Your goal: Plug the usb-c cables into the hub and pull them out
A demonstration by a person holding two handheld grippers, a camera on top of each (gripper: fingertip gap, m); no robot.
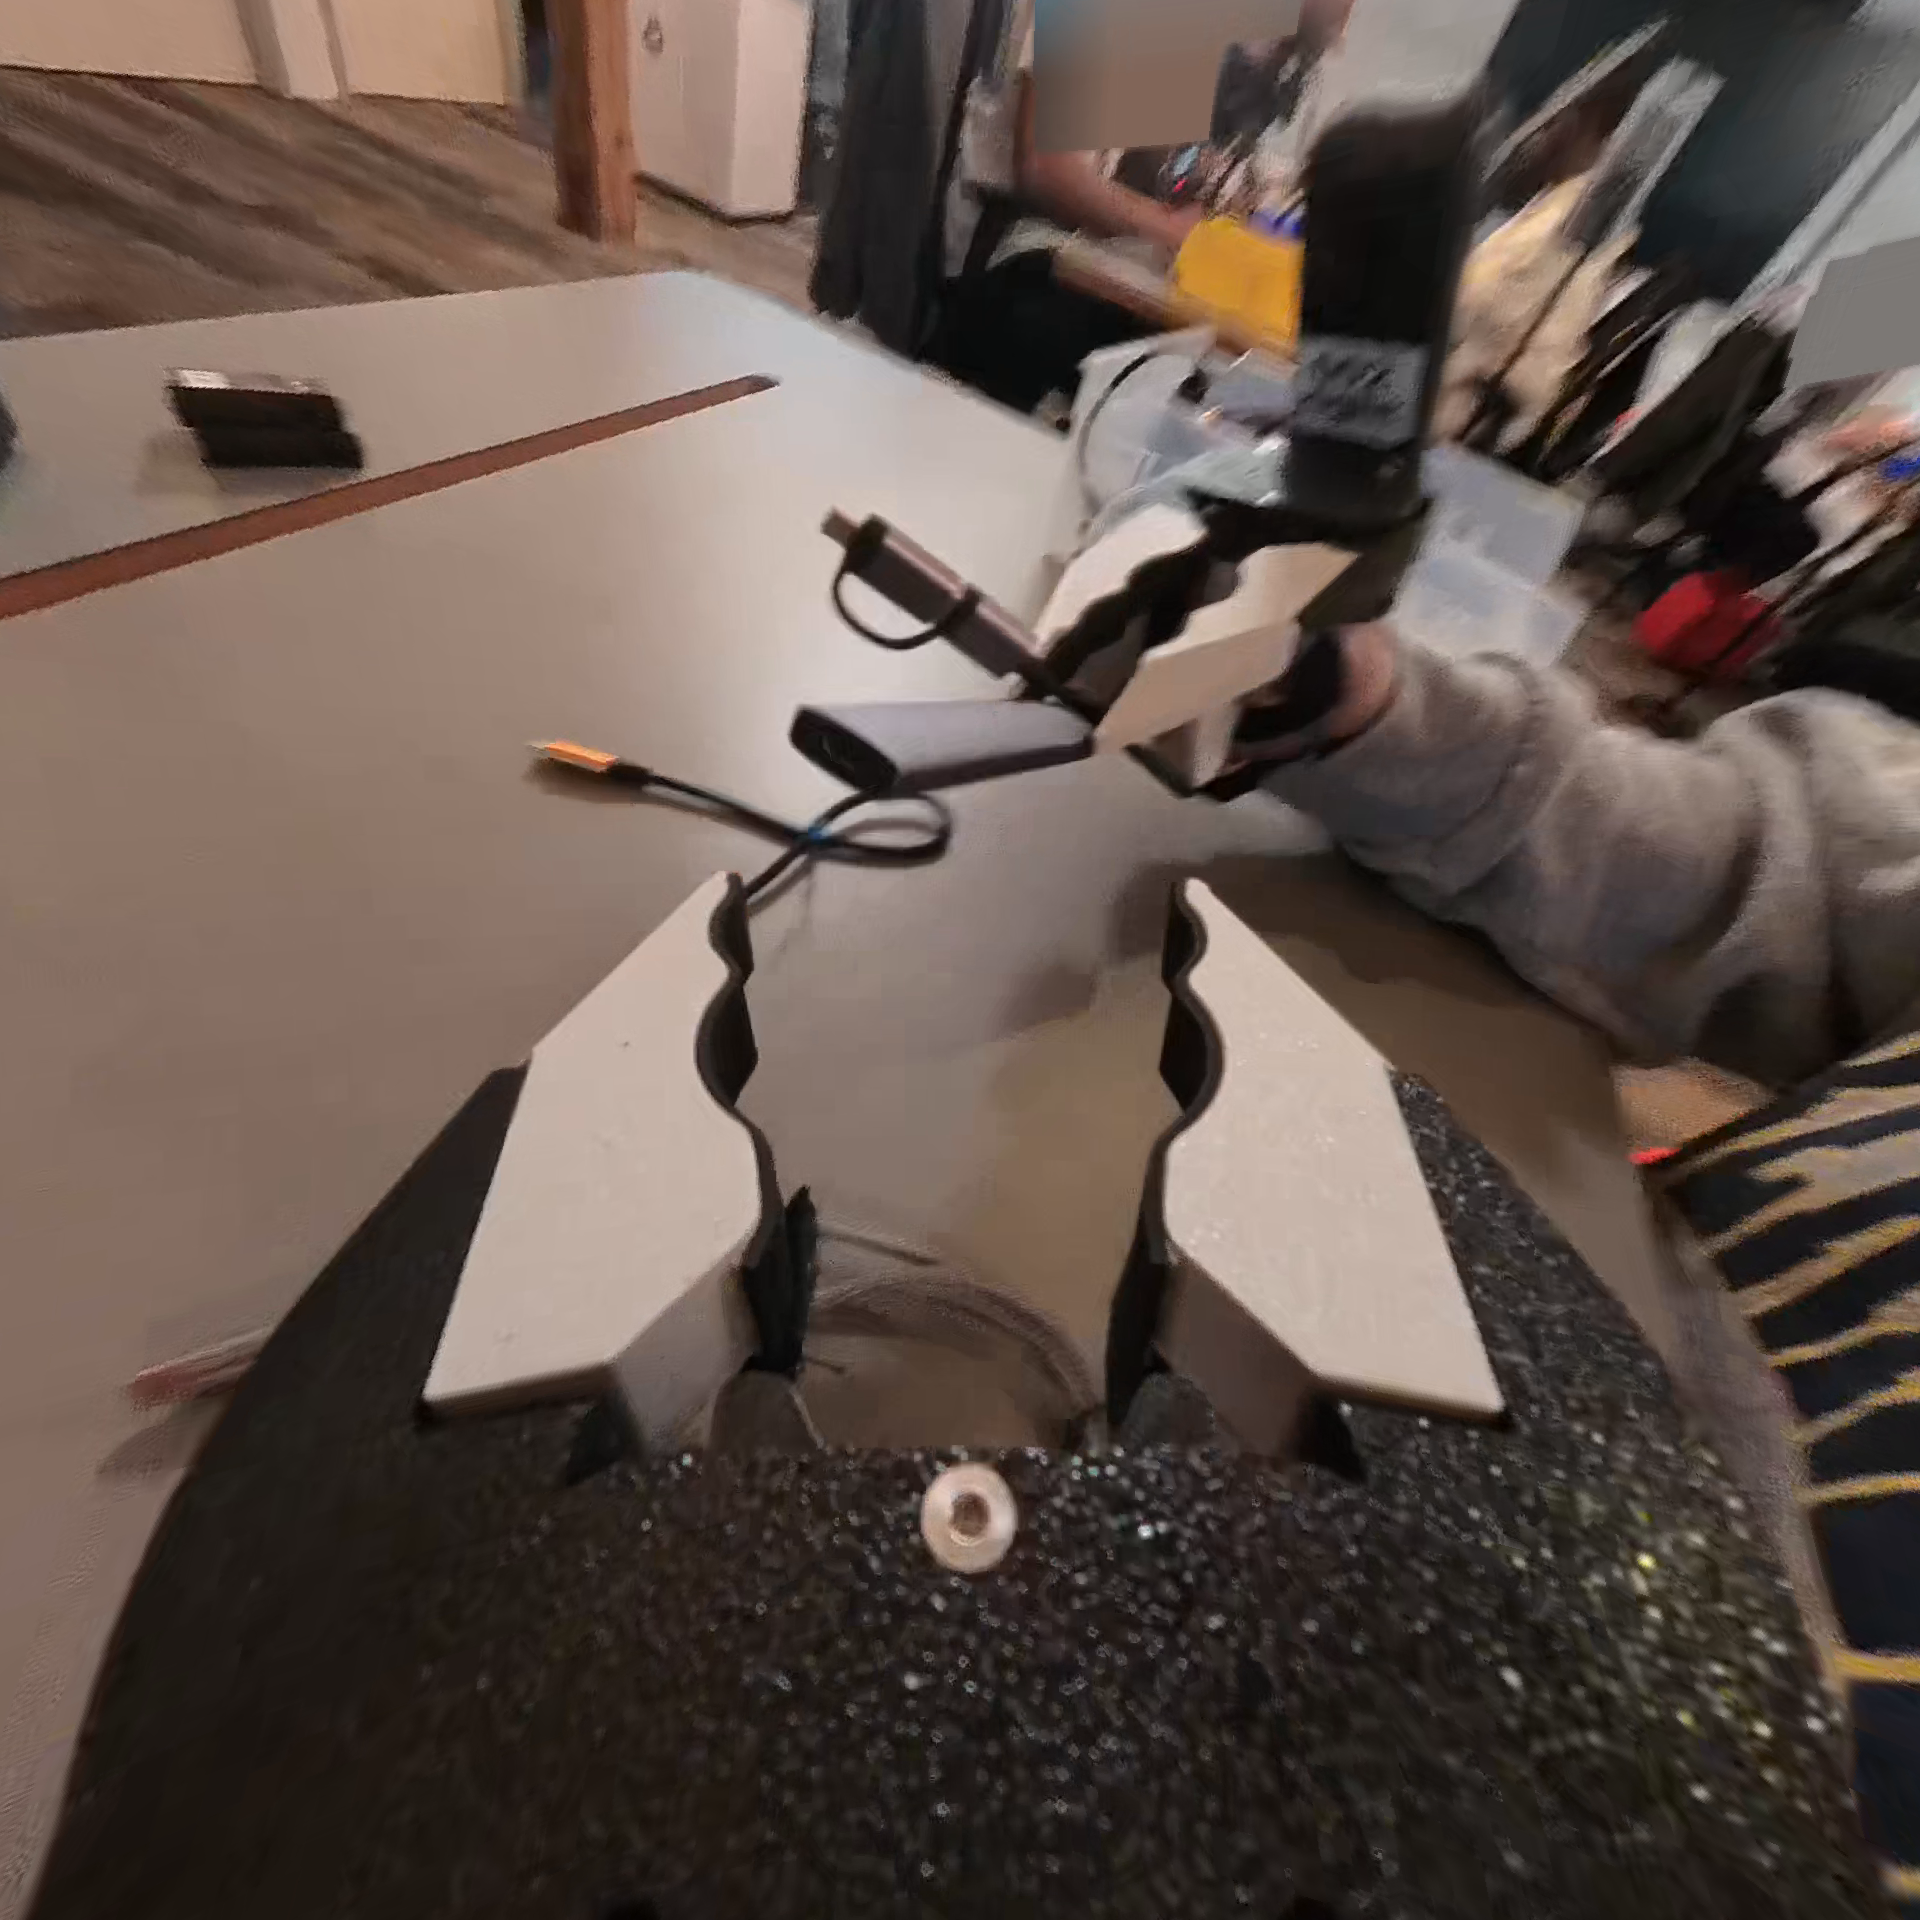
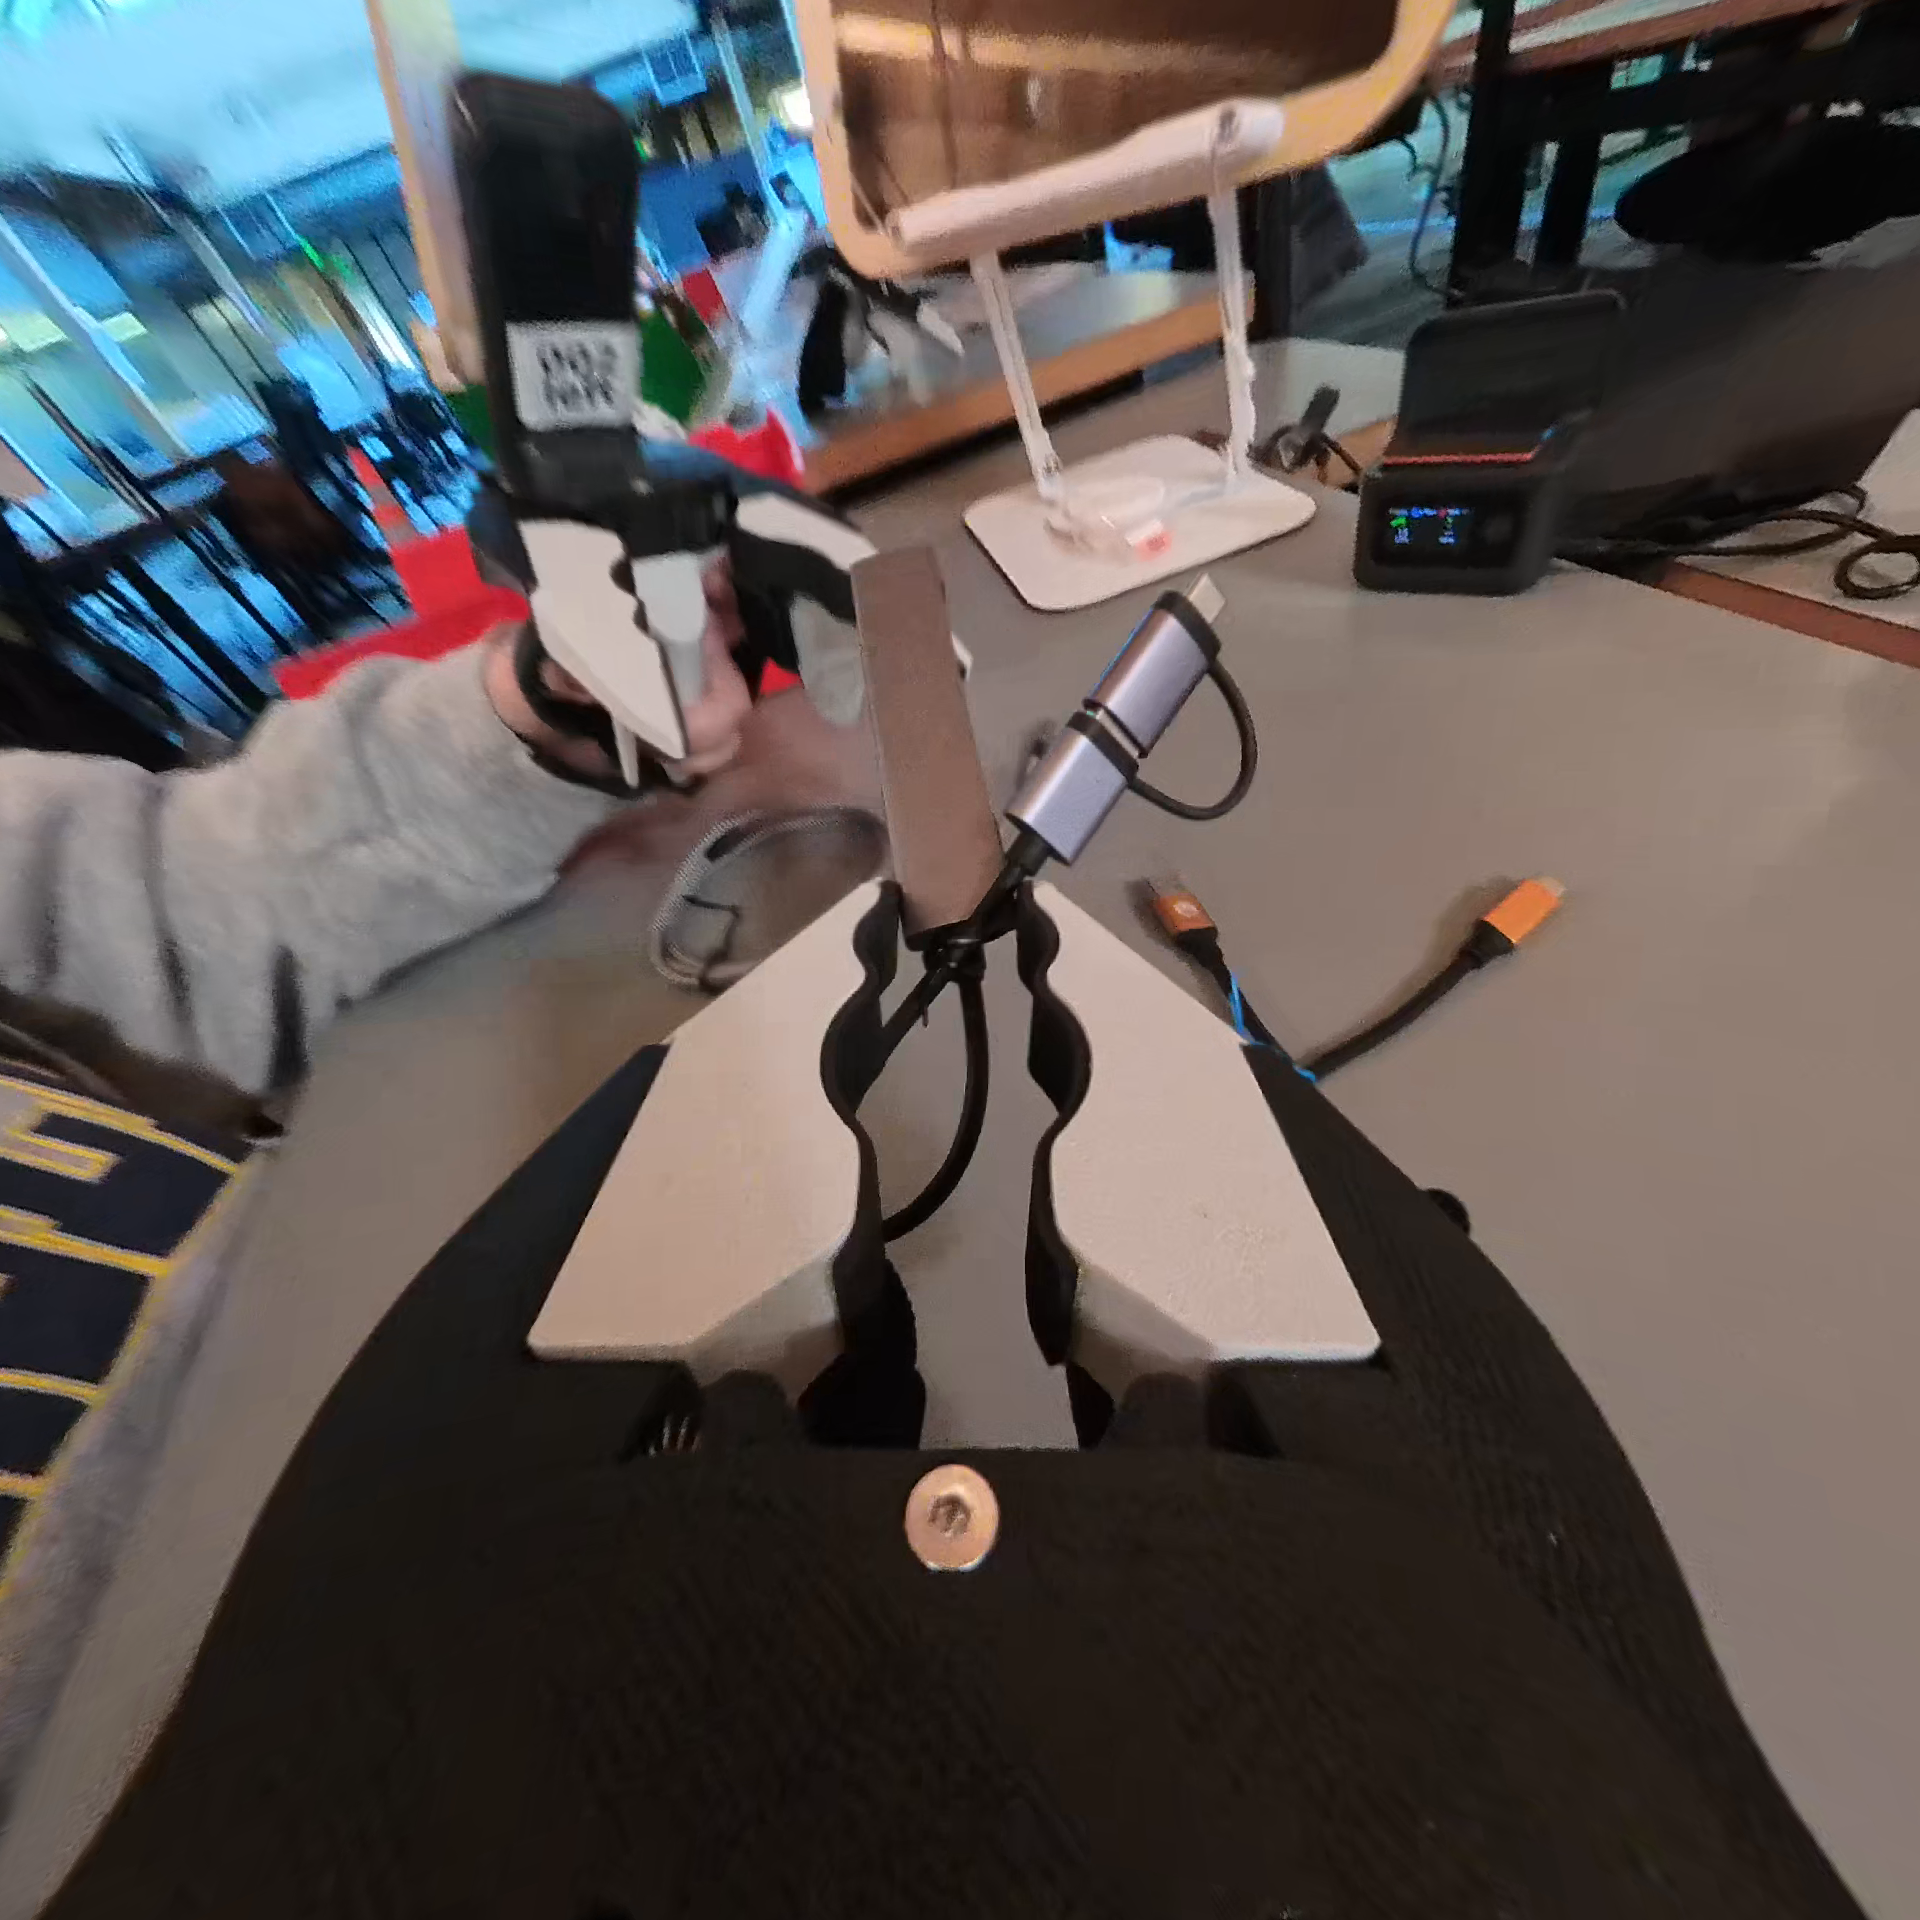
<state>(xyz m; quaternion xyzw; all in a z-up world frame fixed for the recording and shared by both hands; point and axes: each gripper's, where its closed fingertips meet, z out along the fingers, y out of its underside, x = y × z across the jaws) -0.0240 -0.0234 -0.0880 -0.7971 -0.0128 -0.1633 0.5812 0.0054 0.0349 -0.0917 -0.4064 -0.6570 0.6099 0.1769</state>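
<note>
My right gripper (image 2: 951, 914) is shut on the near end of the grey hub (image 2: 920, 727) and holds it tilted above the grey table (image 2: 1558, 1143). The hub's own short lead curls between the jaws and ends in a grey plug with adapter (image 2: 1122, 727). In the left wrist view the hub (image 1: 935, 743) sticks out of the right gripper (image 1: 1070, 691). My left gripper (image 1: 956, 904) is open and empty, just short of the hub; it also shows in the right wrist view (image 2: 758, 727). A black cable has two orange usb-c plugs (image 2: 1179, 914) (image 2: 1517, 909) lying on the table; one plug (image 1: 571, 756) lies left of the hub.
A coiled grey braided cable (image 2: 748, 894) lies under the hub. A white stand (image 2: 1132, 520) and a black device with a small screen (image 2: 1455, 520) stand at the back right. A black flat object (image 1: 260, 416) lies at the far left. A person's grey sleeve (image 1: 1558, 831) rests on the table. My right fingertips sit around 8 centimetres from my left ones. Left tips and right tips are each some 35 centimetres from the black flat object (image 1: 260, 416).
</note>
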